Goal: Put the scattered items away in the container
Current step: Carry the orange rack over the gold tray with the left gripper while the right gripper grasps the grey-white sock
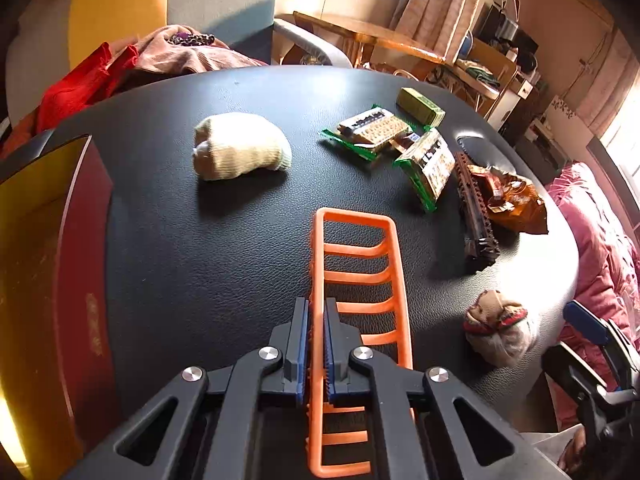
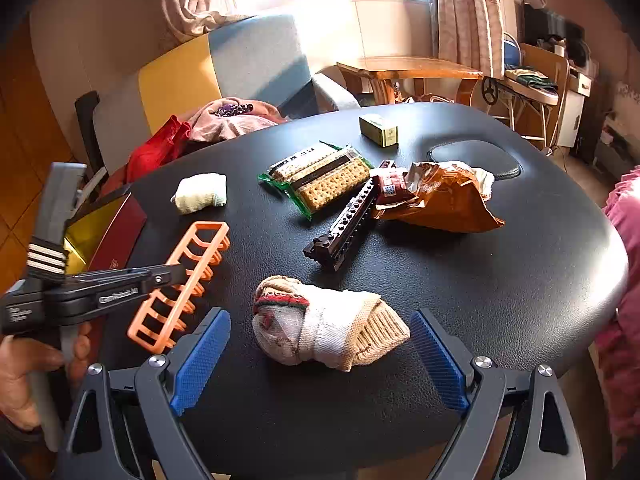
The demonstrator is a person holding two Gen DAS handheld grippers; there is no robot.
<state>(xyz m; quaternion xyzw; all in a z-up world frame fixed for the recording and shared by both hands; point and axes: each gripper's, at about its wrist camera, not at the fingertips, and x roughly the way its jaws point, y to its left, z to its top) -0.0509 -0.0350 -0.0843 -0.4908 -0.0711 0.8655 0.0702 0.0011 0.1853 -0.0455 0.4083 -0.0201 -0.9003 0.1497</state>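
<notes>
Orange rack (image 1: 356, 320) pinched by one side rail in left gripper (image 1: 317, 344), lifted above black table (image 1: 180, 260); near end cut off by frame. Red-gold box (image 1: 60, 260) at left, interior mostly unseen. Right gripper (image 2: 320, 364) spread wide around rolled socks (image 2: 328, 324), not touching.

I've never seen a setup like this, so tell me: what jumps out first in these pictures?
The bright orange plastic rack, pinched along one edge by the left claw above the black table. Next, the rolled sock bundle lying between the open blue pads of the right claw, and the red box at the table's left edge.
</notes>
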